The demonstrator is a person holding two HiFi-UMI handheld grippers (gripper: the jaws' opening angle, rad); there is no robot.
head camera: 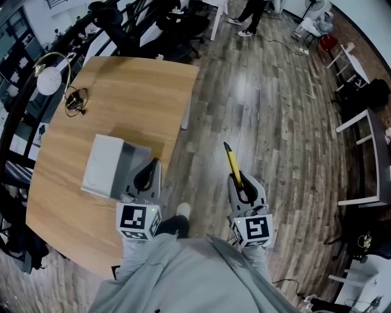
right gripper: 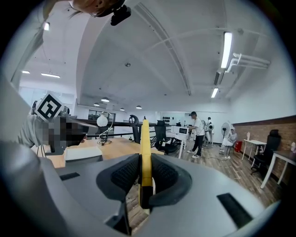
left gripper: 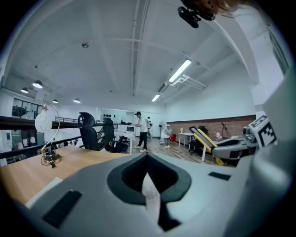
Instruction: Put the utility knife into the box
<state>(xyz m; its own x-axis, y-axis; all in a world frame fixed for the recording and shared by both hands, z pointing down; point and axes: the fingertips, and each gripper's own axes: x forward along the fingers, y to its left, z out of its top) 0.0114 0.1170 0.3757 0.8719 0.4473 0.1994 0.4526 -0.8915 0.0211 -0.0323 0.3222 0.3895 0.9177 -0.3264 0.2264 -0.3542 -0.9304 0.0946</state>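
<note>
Just below the head camera, sleeves (head camera: 183, 269): grey, one arm behind each gripper.
Left gripper (head camera: 148, 174) (left gripper: 148, 171): jaws together, nothing between them; held over the table's near edge, just beside the box.
Right gripper (head camera: 239, 183) (right gripper: 145, 185): clamped on the utility knife, out over the floor, off the table's right side.
Utility knife (head camera: 232, 162) (right gripper: 144, 139): yellow, pinched edge-on between the jaws, its dark tip pointing away from the person; well apart from the box.
Box (head camera: 105, 164): white, with a grey part on the side toward the left gripper; it sits on the table.
Table (head camera: 122, 92): light wood.
Lamp (head camera: 50, 79): white globe on a curved arm, near the table's far left corner.
Floor (head camera: 269, 104): wood planks, with office chairs (head camera: 183, 24) and standing people (head camera: 250, 15) at the far end.
</note>
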